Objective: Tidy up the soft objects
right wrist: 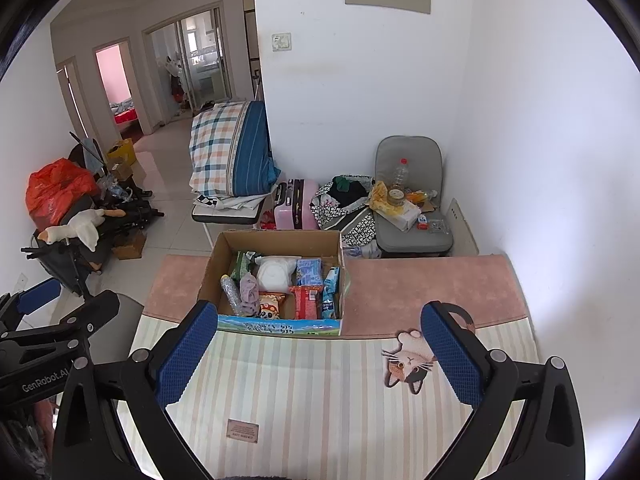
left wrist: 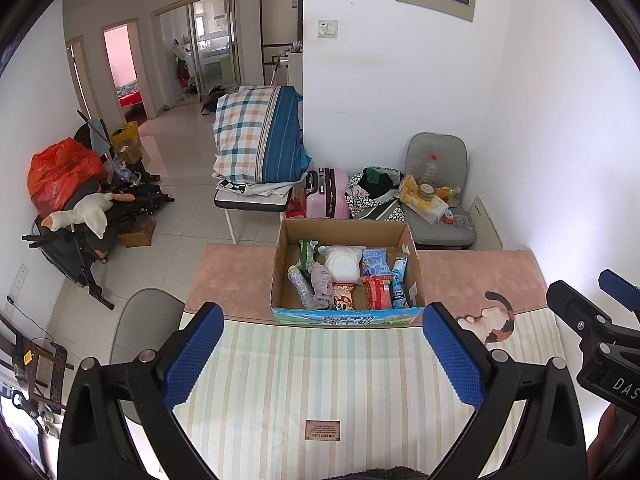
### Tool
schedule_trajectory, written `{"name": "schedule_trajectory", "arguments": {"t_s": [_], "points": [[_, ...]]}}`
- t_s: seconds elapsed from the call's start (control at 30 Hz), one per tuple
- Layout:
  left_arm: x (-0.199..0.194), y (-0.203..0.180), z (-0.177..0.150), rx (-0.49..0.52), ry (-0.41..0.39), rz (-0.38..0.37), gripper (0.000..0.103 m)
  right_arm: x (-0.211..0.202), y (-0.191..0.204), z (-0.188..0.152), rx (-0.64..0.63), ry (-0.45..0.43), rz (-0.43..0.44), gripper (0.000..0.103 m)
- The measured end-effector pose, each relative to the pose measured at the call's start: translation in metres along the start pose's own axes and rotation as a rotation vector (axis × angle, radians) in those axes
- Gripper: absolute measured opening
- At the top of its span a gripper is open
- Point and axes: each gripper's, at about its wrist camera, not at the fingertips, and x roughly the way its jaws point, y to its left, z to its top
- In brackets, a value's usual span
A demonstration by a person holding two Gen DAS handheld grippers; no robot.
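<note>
An open cardboard box stands on the table at the far edge of the striped mat. In it lie a white soft bundle, a mauve cloth, snack packets, a blue pack and a crushed clear bottle. My left gripper is open and empty above the mat, short of the box. My right gripper is open and empty, right of the box's front.
A striped mat with a cat print covers the pink table. Beyond are a grey chair with clutter, a pink suitcase, folded bedding on a cot and a grey chair at the left.
</note>
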Motion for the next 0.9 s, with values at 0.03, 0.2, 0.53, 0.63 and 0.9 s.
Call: {"name": "schedule_trajectory", "arguments": {"t_s": [0.03, 0.2, 0.53, 0.63, 0.9], "points": [[0.0001, 0.0004, 0.0000, 0.001, 0.000, 0.001, 0.102, 0.0004, -0.0005, -0.0002, 0.001, 0.000, 0.001, 0.103], [-0.0001, 0.0000, 0.0001, 0.001, -0.001, 0.000, 0.102, -0.0003, 0.0005, -0.0002, 0.002, 0.000, 0.001, 0.103], [-0.0004, 0.0011, -0.0003, -0.003, -0.001, -0.001, 0.102, 0.0000, 0.0004, -0.0006, 0.000, -0.002, 0.000, 0.103], [-0.0004, 0.0007, 0.0000, -0.003, 0.000, -0.001, 0.102, -0.0003, 0.0010, -0.0007, 0.001, -0.001, 0.001, 0.103], [-0.0014, 0.0020, -0.0007, -0.003, 0.000, -0.002, 0.102, -0.0009, 0.0017, -0.0010, 0.000, -0.001, 0.005, 0.103]]}}
